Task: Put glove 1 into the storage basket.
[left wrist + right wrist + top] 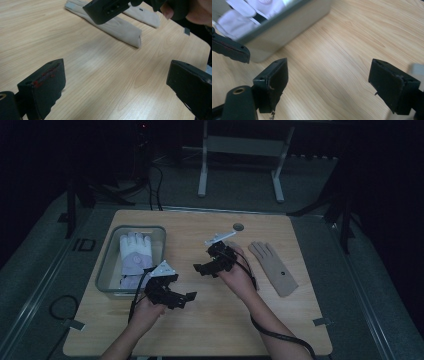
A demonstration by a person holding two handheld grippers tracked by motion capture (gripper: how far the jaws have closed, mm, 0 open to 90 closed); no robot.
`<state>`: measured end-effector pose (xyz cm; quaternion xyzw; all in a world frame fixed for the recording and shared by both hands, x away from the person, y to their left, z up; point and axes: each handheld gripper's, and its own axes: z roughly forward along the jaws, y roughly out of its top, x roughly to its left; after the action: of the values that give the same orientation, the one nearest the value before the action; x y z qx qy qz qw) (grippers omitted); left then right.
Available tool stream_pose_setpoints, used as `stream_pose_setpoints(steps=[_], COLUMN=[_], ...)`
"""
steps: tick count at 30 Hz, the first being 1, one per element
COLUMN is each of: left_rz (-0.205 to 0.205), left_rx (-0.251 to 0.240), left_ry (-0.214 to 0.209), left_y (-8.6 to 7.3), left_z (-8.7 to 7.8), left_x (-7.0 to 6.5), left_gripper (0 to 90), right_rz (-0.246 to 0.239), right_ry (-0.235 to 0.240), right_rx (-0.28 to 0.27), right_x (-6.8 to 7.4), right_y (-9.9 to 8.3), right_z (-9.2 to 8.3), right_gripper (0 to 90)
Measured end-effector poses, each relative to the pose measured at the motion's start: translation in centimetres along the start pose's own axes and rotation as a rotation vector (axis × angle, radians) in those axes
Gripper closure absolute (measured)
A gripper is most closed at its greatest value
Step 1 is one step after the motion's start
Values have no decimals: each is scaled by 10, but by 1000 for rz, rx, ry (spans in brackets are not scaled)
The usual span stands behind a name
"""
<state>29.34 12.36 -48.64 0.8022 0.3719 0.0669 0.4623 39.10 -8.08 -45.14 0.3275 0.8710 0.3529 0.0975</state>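
Over by the left edge of the wooden table sits a grey bin with a white glove lying inside, fingers pointing toward the far edge. Some more pale fabric is bunched under it at the near end of the bin, can't really tell what it is.

Just beside the bin's near right corner, the left gripper hangs over bare wood with its jaws spread wide and released, nothing between them. In the left gripper view its two black pads frame plain tabletop, with the tan glove lying further off.

Around the middle of the table, the right gripper points back toward the left one, the two tips near each other but apart. Its jaws are wide apart too, gripping nothing; the right gripper view has bare wood between them and the bin's wall beyond.

Toward the right edge, the tan glove lies flat on the wood, fingers aimed at the far edge, just beside the right hand and untouched.
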Motion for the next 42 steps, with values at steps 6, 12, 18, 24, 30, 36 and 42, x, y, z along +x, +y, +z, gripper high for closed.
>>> stream_pose_setpoints(steps=[6, 12, 18, 24, 30, 36, 42], left_rz=[11, 40, 58, 84, 115, 131, 129], left_rx=[-16, -10, -9, -11, -34, -35, -24], left_ry=[-26, -33, -33, -32, -8, -10, -20], left_y=[-11, -25, -39, -48, -54, -59, -62], left_z=[14, 28, 41, 46, 48, 49, 51], left_x=[-4, -10, -13, -16, -17, -18, -18], left_gripper=[23, 24, 24, 24, 24, 23, 24], right_rz=[16, -7, 1, 4, -5, -8, 39], right_ry=[-21, -26, -24, -21, -14, -29, -39], right_rx=[-17, -6, 3, -18, -60, -58, -59], right_x=[-12, -20, -28, -35, -43, -51, -60], right_y=[-17, -36, -56, -79, -105, -126, -150], right_z=[-9, -14, -16, -20, -26, -35, -46], right_gripper=[160, 159, 158, 158, 158, 158, 153])
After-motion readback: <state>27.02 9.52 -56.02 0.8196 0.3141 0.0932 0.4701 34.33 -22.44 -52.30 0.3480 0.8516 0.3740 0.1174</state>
